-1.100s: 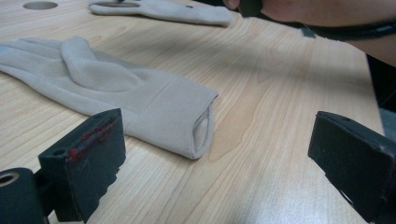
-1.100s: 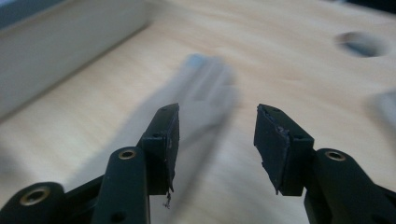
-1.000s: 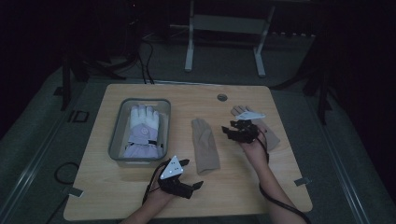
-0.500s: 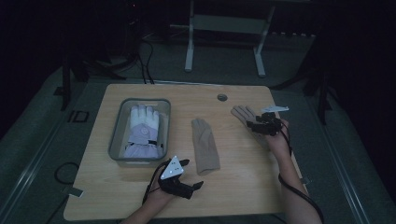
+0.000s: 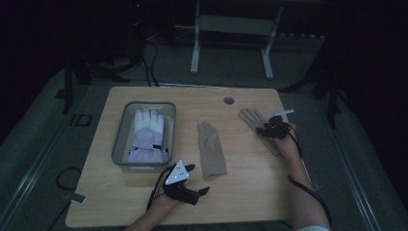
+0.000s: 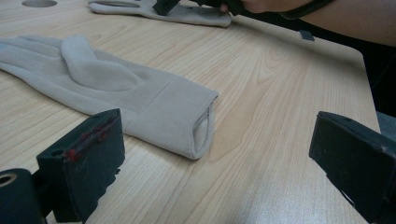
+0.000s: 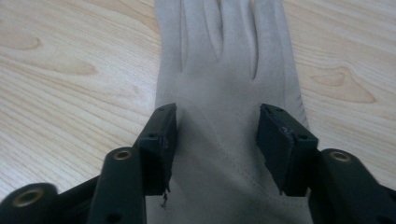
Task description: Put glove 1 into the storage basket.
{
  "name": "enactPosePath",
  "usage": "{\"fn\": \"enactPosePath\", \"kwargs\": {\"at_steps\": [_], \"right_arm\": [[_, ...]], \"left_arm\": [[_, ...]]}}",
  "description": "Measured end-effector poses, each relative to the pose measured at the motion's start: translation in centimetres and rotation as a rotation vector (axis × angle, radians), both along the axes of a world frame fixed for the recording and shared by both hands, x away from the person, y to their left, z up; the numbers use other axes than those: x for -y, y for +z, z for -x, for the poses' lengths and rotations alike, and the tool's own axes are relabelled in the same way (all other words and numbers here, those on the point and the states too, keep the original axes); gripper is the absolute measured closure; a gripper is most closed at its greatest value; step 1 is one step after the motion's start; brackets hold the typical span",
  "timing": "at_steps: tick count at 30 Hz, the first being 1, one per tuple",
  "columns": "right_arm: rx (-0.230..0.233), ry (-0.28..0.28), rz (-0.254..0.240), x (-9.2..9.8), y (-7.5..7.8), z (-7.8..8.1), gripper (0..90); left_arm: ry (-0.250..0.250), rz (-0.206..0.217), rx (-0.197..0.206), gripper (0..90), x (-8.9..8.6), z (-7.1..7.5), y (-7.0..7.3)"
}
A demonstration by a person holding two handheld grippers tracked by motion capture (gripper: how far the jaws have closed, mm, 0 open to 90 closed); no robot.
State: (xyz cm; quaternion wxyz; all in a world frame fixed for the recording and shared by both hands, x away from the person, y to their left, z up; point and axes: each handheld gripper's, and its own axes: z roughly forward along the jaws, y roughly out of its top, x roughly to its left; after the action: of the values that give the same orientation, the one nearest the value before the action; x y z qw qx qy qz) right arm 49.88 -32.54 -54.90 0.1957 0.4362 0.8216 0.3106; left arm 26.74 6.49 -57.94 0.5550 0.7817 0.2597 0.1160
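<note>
Soft beige suede-like glove [image 7: 224, 93] flat on pale woodgrain worktop [image 5: 250, 183], right tongs [image 7: 215, 140] half-open astride its palm, closing, left tongs [image 6: 219, 163] wide open, empty.

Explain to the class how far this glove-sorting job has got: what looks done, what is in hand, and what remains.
Looks done: a white glove lies in the grey bin. In hand: the right gripper, whose jaws have just been closing, straddles the far beige glove without yet pinching it. Left: the middle beige glove lies on the table; the left gripper rests open beside it.
</note>
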Motion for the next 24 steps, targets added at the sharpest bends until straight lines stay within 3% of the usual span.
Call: {"fn": "enactPosePath", "kwargs": {"at_steps": [2, 3, 4, 6, 9, 13, 19, 24], "right_arm": [[0.005, 0.005, -0.004, 0.0, 0.0, 0.1, 51.5], [-0.008, -0.013, -0.013, 0.2, 0.1, 0.2, 71.7], [-0.017, -0.033, -0.027, 0.1, 0.1, 0.2, 73.0], [-0.01, -0.057, -0.007, -0.3, 0.2, 0.5, 76.5], [-0.019, -0.1, -0.024, -1.1, 0.6, 1.1, 77.4], [0.012, -0.175, -0.076, -1.4, 1.8, 2.5, 77.5], [0.051, -0.244, -0.162, -1.2, 4.4, 5.0, 77.4], [0.085, -0.315, -0.149, -1.1, 5.7, 7.4, 77.4]], "left_arm": [[0.0, 0.0, 0.0, 3.6, 0.0, 0.0, 0.0], [0.001, -0.001, 0.0, 3.6, 0.0, 0.0, 0.0], [0.001, -0.001, 0.0, 3.6, 0.0, 0.0, 0.0], [0.002, -0.001, -0.002, 3.6, 0.0, 0.0, 0.0], [0.003, 0.003, -0.004, 3.6, 0.0, 0.0, 0.0], [0.003, 0.003, -0.003, 3.6, 0.0, 0.0, 0.0], [0.004, 0.003, 0.001, 3.6, 0.0, 0.0, 0.0], [0.008, 0.0, 0.004, 3.6, 0.0, 0.0, 0.0]]}}
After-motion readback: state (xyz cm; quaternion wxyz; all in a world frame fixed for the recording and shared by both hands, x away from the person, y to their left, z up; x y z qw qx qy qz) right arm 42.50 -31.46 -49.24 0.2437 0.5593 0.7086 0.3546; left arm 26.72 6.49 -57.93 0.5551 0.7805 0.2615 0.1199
